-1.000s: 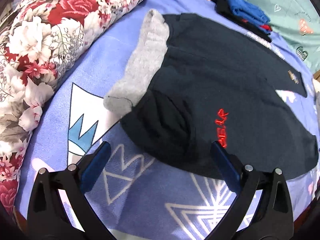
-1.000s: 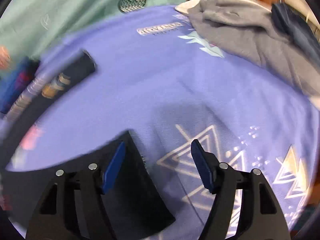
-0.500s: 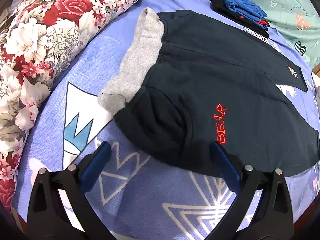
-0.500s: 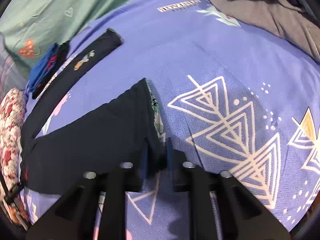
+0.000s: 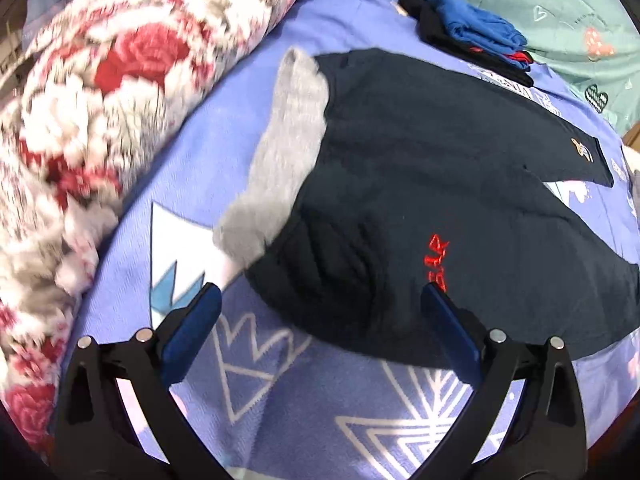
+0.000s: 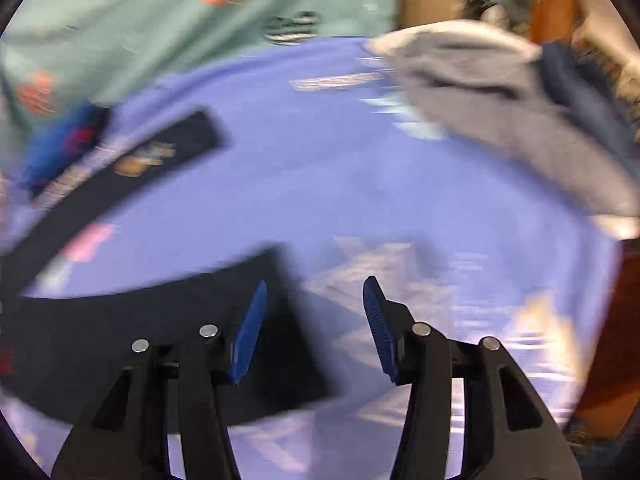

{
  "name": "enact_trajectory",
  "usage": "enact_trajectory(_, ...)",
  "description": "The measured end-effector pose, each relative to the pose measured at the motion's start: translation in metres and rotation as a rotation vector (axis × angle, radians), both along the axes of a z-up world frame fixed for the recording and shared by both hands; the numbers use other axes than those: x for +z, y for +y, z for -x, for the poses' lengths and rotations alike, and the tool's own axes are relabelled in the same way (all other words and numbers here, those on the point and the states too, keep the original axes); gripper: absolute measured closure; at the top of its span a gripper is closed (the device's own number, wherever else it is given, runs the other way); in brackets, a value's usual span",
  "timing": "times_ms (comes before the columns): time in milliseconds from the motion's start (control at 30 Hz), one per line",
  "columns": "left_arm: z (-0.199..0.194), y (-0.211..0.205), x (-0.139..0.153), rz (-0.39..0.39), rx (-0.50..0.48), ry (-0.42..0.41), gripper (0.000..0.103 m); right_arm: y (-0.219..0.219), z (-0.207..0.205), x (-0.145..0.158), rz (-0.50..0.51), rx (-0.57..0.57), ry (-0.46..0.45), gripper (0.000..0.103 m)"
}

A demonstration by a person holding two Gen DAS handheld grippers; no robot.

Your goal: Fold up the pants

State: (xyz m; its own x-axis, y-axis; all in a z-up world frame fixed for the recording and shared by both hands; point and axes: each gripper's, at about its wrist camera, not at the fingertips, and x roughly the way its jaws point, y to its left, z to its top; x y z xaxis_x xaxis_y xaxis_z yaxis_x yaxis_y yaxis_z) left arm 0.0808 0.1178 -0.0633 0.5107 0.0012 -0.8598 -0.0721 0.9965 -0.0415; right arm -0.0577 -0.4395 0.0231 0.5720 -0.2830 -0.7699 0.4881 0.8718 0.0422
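Note:
Dark navy pants point(image 5: 420, 184) with a grey waistband point(image 5: 284, 148) and red lettering point(image 5: 438, 258) lie flat on a purple patterned blanket point(image 5: 320, 396). My left gripper point(image 5: 320, 312) is open and hovers just short of the pants' near hip edge. In the blurred right wrist view, my right gripper point(image 6: 312, 312) is open above the near leg's hem point(image 6: 280, 344). The other leg point(image 6: 132, 168) lies further back.
A floral quilt roll point(image 5: 104, 88) lies along the left. A folded blue and black clothes pile point(image 5: 468, 32) sits at the back. A grey garment heap point(image 6: 500, 108) lies at the blanket's far right, with teal bedding point(image 6: 160, 20) behind.
My right gripper, shut on the leg hem half a second ago, has opened and let it go while swinging fast. The left gripper stays open and has shifted slightly.

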Motion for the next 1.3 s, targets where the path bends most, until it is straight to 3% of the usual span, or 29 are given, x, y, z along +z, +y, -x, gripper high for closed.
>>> enact_trajectory(67,-0.006,0.002,-0.007,-0.021,0.014,0.022,0.002,0.007,-0.014,-0.013,-0.037,0.068,0.035,0.052)
enact_trajectory(133,-0.011,0.01,-0.018,0.01,0.045,0.066,0.002,0.003,-0.024,-0.028,-0.121,0.082,0.055,0.052)
enact_trajectory(167,-0.011,0.015,-0.021,0.043,0.052,0.071,0.002,-0.005,-0.027,-0.039,-0.164,0.063,0.074,0.052)
enact_trajectory(267,-0.013,0.017,-0.016,0.011,0.028,0.079,0.002,-0.02,-0.03,-0.042,-0.178,0.024,0.071,0.06)
enact_trajectory(333,-0.018,0.02,-0.007,0.016,0.02,0.083,0.002,-0.016,-0.032,-0.03,-0.032,-0.057,0.093,0.053)
enact_trajectory(367,-0.021,0.023,0.0,0.015,0.025,0.066,0.002,-0.011,-0.037,-0.017,0.145,-0.127,0.098,0.051)
enact_trajectory(400,-0.027,0.025,0.012,0.009,0.025,0.027,0.002,-0.007,-0.041,-0.009,0.182,-0.12,0.072,0.049)
enact_trajectory(500,-0.053,0.025,0.037,-0.024,-0.005,-0.042,0.002,0.006,-0.073,0.007,0.013,0.055,-0.016,0.047)
enact_trajectory(600,-0.096,0.02,0.049,-0.055,-0.074,-0.088,0.002,0.048,-0.123,0.017,0.055,0.214,-0.033,0.044)
enact_trajectory(633,-0.115,0.018,0.049,-0.048,-0.1,-0.084,0.002,0.06,-0.136,0.019,0.055,0.263,-0.041,0.038)
enact_trajectory(800,-0.187,0.025,0.026,0.038,-0.128,0.038,0.002,0.127,-0.232,0.007,-0.02,0.478,-0.021,0.03)
enact_trajectory(967,-0.219,0.045,0.004,0.111,-0.1,0.099,0.003,0.174,-0.275,-0.014,0.009,0.622,0.04,0.03)
enact_trajectory(1100,-0.235,0.048,-0.004,0.187,-0.129,0.141,0.012,0.185,-0.295,-0.02,-0.004,0.732,0.05,0.03)
enact_trajectory(1167,-0.238,0.048,-0.009,0.22,-0.136,0.155,0.022,0.185,-0.308,-0.024,-0.018,0.759,0.07,0.03)
enact_trajectory(1267,-0.243,0.044,-0.008,0.203,-0.151,0.138,0.026,0.194,-0.327,-0.026,0.039,0.819,0.089,0.03)
enact_trajectory(1300,-0.244,0.041,-0.007,0.192,-0.164,0.137,0.035,0.197,-0.331,-0.026,0.054,0.834,0.091,0.03)
